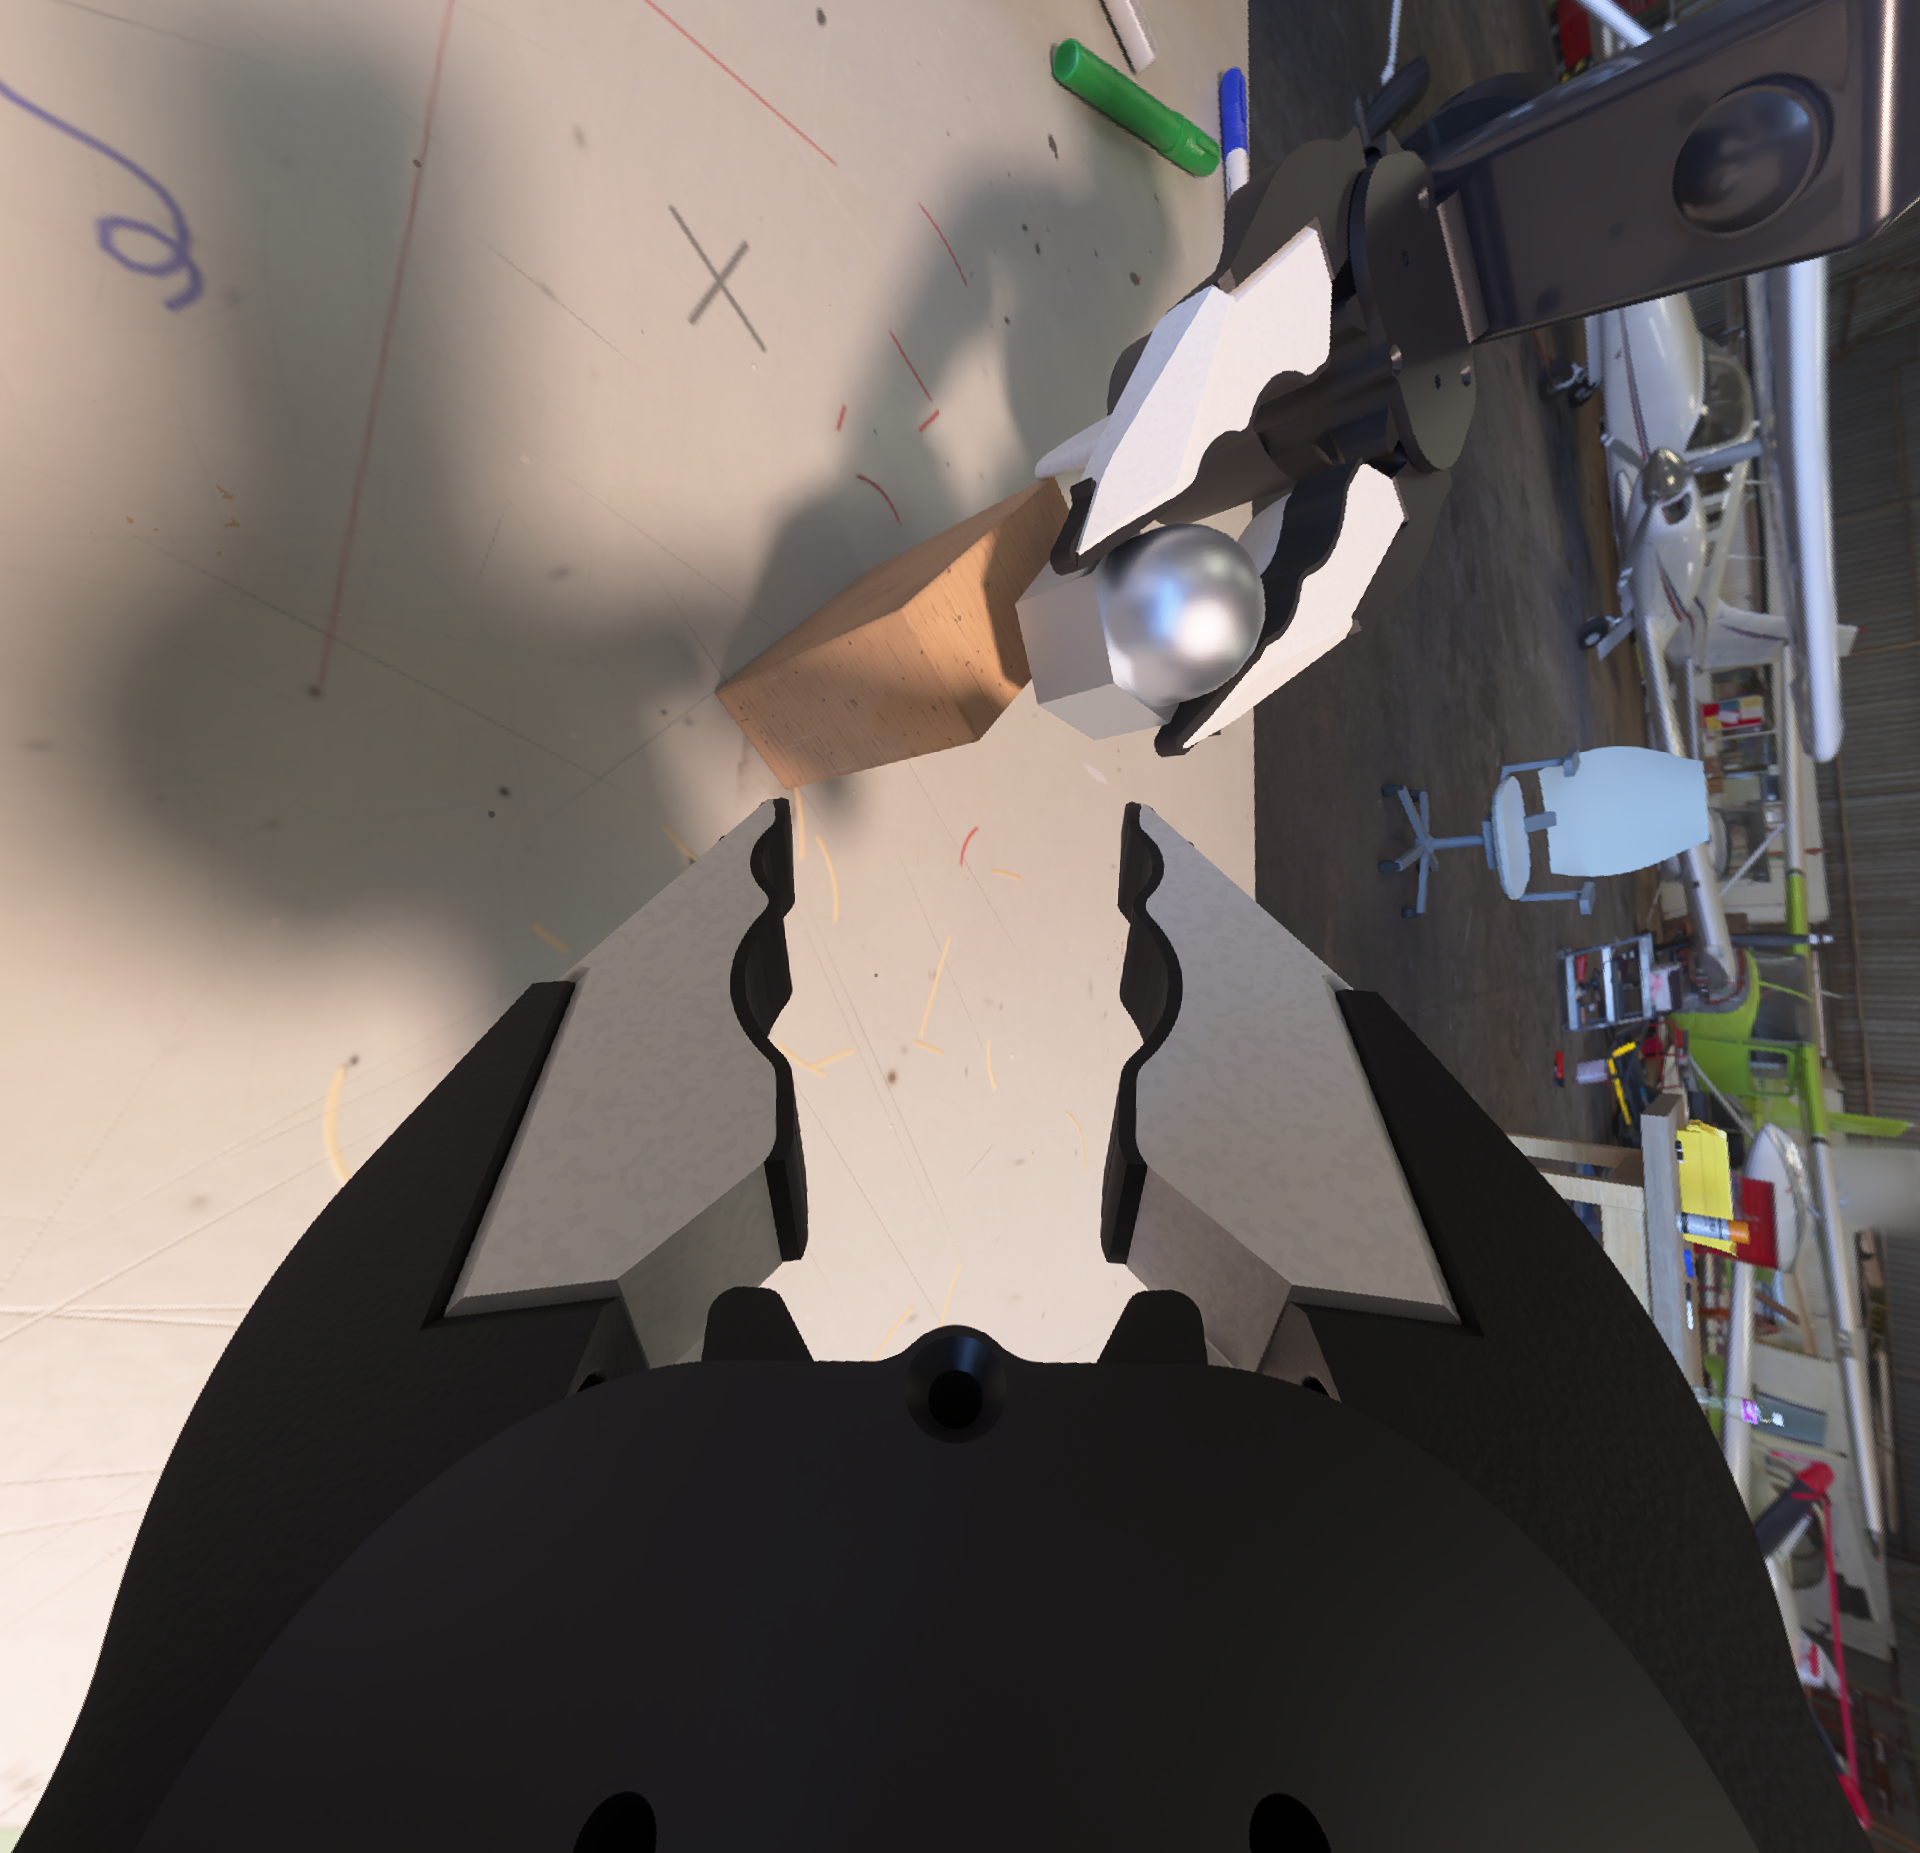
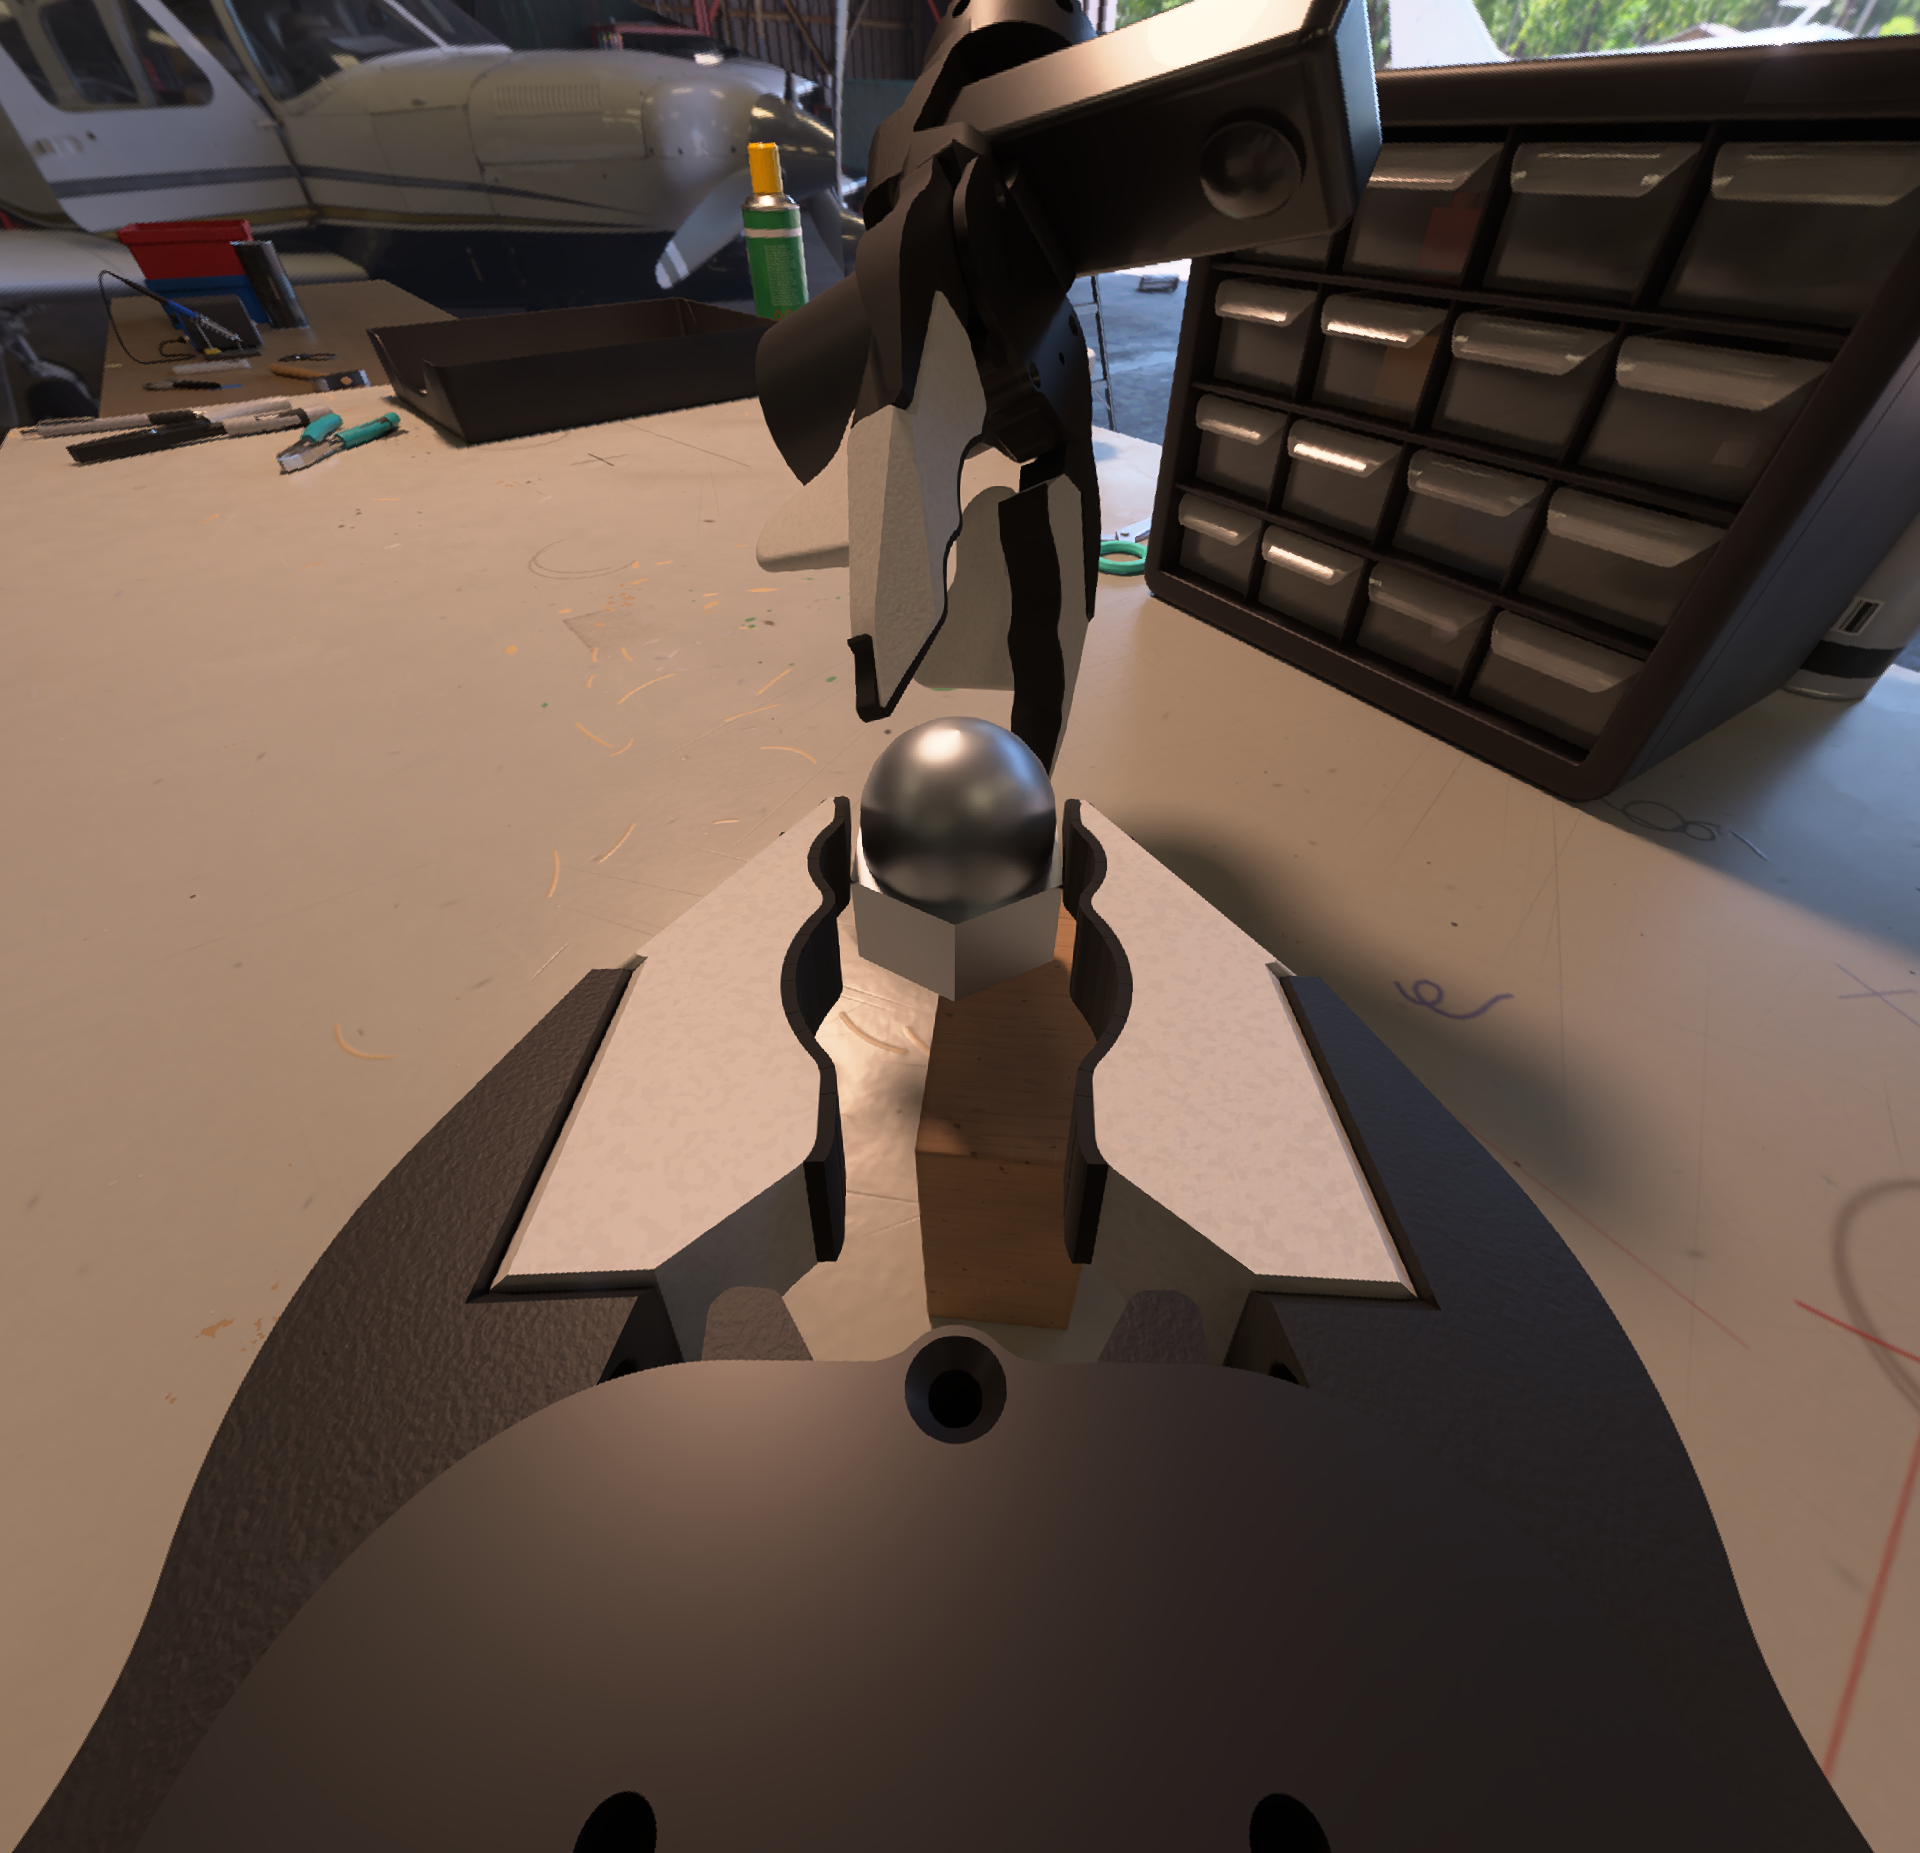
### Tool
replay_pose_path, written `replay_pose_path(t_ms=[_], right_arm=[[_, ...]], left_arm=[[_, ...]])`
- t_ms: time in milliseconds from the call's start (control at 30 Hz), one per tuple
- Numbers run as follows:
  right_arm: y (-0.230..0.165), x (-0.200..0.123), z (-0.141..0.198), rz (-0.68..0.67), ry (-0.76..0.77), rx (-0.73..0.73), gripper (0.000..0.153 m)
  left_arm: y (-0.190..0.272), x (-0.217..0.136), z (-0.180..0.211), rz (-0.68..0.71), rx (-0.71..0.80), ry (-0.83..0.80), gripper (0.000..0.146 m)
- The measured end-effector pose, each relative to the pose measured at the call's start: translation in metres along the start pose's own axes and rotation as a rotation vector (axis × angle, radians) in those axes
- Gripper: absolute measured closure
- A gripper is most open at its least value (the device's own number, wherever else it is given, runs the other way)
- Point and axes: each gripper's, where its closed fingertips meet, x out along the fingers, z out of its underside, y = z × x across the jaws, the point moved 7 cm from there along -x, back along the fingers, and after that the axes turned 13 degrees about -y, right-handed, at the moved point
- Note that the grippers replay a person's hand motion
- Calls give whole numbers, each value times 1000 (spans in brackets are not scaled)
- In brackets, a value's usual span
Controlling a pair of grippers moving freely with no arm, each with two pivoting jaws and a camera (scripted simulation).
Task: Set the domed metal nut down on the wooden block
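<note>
Above the wooden block [image 2: 997, 1159], right gripper [image 2: 956, 858] clamps domed nut [image 2: 956, 868]; left gripper [image 1: 956, 827] open, w/ bare table ahead.

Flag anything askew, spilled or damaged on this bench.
Nothing is spilled or broken. The beige worktop is scuffed with pen scribbles and scattered shavings. The domed metal nut sits tilted in the right gripper, above the wooden block.
</note>
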Motion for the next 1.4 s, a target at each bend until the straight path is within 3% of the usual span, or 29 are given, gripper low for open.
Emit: replay_pose_path(t_ms=[500,1067,1400], right_arm=[[-9,-3,-2,164,-84,-120,112],[0,-6,2,45,-60,89,112],[-4,-6,-1,149,-81,-48,112]], left_arm=[[1,3,-2,-14,50,-9,82],[-1,3,-6,6,43,-4,83],[-2,4,-8,-1,47,0,83]])
